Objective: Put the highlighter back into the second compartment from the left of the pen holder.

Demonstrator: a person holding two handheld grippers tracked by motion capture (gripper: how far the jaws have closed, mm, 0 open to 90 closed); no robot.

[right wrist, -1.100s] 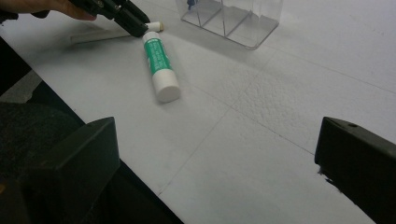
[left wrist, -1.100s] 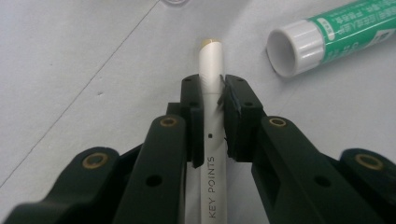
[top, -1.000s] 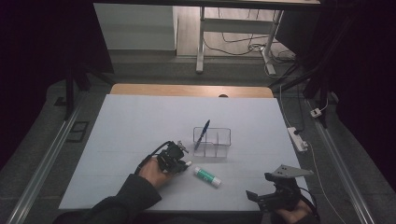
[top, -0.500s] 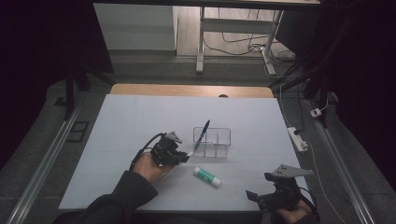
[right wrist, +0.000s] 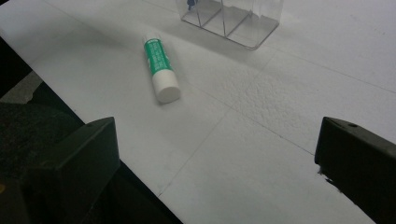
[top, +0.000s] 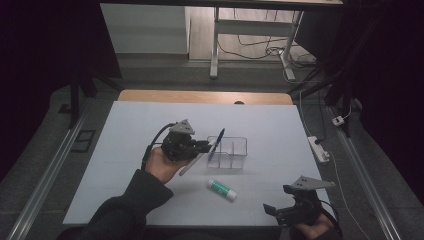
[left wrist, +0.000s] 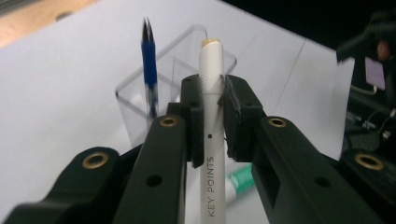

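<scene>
Worktop [top: 125,150], white and faintly pebbled, with broad bare stretches to the left and far side.
Clear plastic organizer [top: 235,150] stands near the middle, square-walled and divided, a blue pen [top: 216,144] leaning in one compartment. Left tongs [top: 202,148] are lifted just beside it, pinching a smooth white pen [left wrist: 208,116] whose tip points toward the organizer. Right tongs [top: 272,212] rest at the near edge, spread wide. A round green-and-white glue stick [top: 222,190] lies flat between the two, apart from both.
</scene>
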